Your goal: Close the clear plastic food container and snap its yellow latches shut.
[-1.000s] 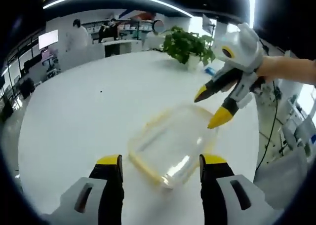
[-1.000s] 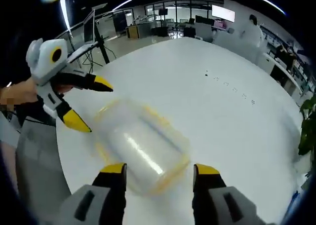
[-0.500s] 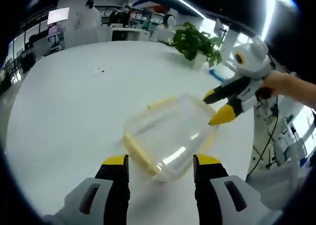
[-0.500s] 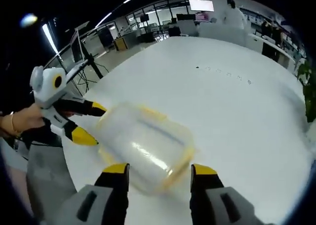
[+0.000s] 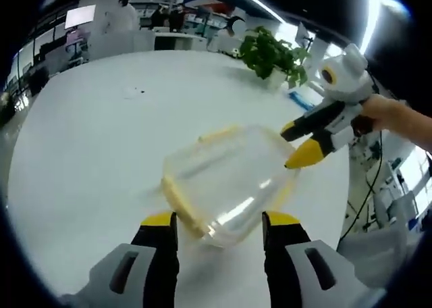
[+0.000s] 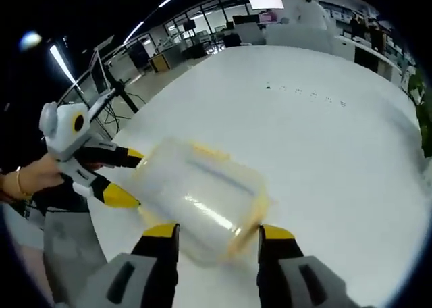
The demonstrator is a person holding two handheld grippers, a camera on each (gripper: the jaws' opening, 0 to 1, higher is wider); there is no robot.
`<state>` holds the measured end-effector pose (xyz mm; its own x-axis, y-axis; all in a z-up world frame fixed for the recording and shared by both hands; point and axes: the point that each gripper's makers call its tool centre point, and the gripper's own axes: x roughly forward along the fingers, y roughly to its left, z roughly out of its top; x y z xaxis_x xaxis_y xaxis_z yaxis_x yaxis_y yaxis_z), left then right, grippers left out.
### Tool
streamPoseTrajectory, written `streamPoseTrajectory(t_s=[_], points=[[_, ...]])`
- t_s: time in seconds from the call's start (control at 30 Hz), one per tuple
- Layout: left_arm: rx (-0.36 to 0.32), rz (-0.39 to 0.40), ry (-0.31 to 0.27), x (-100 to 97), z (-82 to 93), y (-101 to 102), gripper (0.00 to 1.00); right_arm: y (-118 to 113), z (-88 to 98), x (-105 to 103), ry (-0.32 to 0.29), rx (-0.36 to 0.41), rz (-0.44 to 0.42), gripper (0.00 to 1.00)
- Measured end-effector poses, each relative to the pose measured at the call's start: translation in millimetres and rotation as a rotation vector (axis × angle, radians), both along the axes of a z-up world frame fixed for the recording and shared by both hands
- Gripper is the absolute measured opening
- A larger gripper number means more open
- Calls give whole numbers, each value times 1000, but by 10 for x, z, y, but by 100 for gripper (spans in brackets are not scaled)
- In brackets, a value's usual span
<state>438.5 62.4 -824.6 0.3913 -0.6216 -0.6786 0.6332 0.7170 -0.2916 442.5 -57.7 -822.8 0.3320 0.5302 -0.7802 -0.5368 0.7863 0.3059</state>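
Note:
A clear plastic food container point(image 5: 226, 180) with yellow latches along its edges lies on the white table point(image 5: 88, 139), its lid resting on top. My left gripper point(image 5: 219, 221) is open, its jaws on either side of the container's near end. From the right comes my right gripper point(image 5: 294, 146), open, its lower yellow tip at the container's far corner. In the right gripper view the container point(image 6: 199, 196) lies just ahead of the open right gripper point(image 6: 219, 232), and the left gripper point(image 6: 135, 178) has both tips against its left end.
A potted plant point(image 5: 270, 51) stands at the table's far edge. People and desks point(image 5: 121, 24) are in the background. A tripod stand point(image 6: 115, 85) rises beyond the table's left edge. A person's hand point(image 6: 27, 180) holds the left gripper.
Both grippers have drawn closer to the container from opposite ends. The container now sits nearer each view's own jaws. Both stay open.

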Motion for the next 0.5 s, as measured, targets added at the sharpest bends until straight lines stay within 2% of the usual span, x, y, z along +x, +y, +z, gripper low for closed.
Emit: streamPoseTrajectory(t_s=[0.13, 0.3, 0.33, 0.5], points=[[10, 1, 6, 62, 3, 64, 50, 78, 2, 63, 6, -4, 4, 44], [27, -24, 21, 123, -4, 153, 50, 178, -16, 87, 58, -3, -1, 44], [32, -26, 26, 135, -2, 174, 50, 201, -15, 106, 45, -3, 7, 44], [49, -34, 45, 178, 0, 267, 50, 310, -12, 167, 63, -16, 17, 44]])
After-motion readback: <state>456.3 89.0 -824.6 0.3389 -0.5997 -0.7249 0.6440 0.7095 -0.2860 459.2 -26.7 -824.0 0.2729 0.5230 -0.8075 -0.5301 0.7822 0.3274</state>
